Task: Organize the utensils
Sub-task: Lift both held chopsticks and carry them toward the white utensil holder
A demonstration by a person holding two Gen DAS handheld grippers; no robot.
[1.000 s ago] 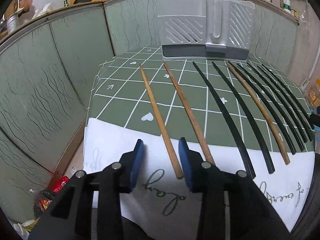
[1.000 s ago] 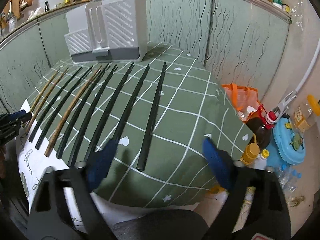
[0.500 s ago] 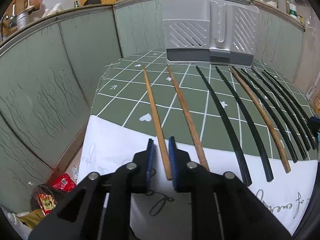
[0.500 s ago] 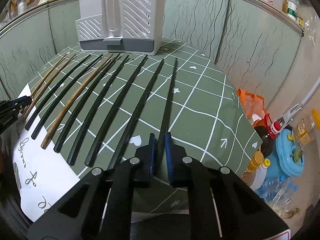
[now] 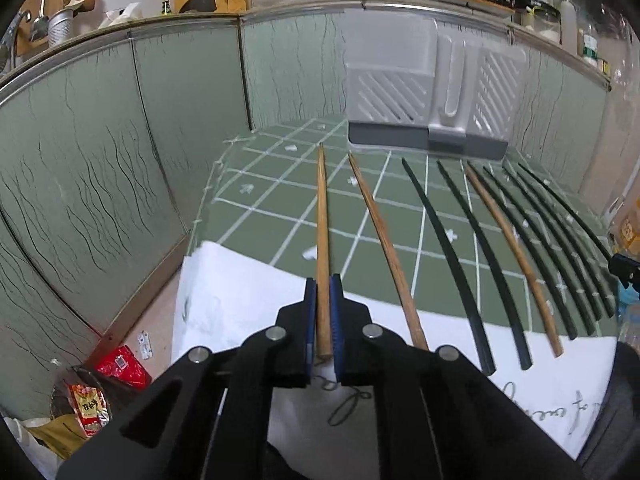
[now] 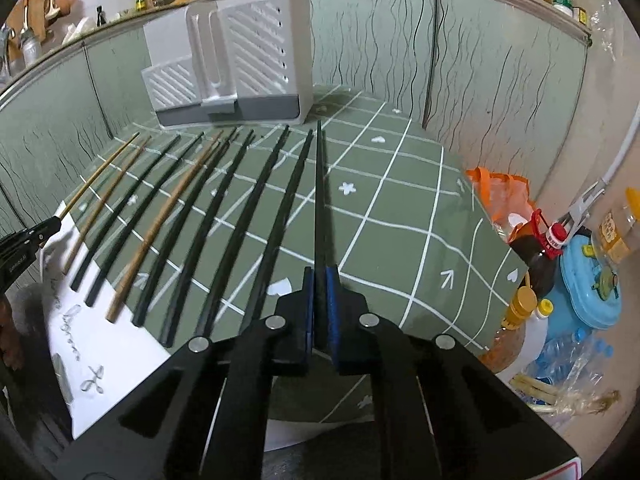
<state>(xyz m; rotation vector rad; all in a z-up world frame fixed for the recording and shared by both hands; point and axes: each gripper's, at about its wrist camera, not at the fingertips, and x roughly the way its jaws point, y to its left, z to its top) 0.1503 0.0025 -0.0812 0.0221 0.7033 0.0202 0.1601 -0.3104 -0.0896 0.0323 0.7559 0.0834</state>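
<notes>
Both grippers are clamped on a chopstick each. From where I stand, the left gripper (image 5: 323, 316) has its blue pads pressed on the near end of a brown wooden chopstick (image 5: 321, 216), the outermost one on the left of the row. The right gripper (image 6: 319, 304) has pinched the near end of a black chopstick (image 6: 319, 184), the outermost one on the right. Each pair of jaws has just been closing, and now a stick sits firmly between each.

So the step in hand looks like the pick-up: first grasp made, nothing yet carried off. The black stick seems to be tipped up off the cloth, its far tip pointing toward the holder, though I cannot be sure it is clear of the surface. The brown one I cannot judge either way.

Between the two held sticks lie the remaining chopsticks (image 6: 240, 216), mostly black with a couple of brown, fanned side by side on the green checked tablecloth (image 6: 400, 208). Their near ends rest on a white sheet with writing (image 5: 248, 292). At the far end of the table stands the grey slotted utensil holder (image 5: 432, 92), just beyond the tips.

Next, I reckon, each stick must be lifted, swung upright and lowered into a compartment of that holder. A long stick held by one end may pivot in the pads, so a steady wrist matters.
</notes>
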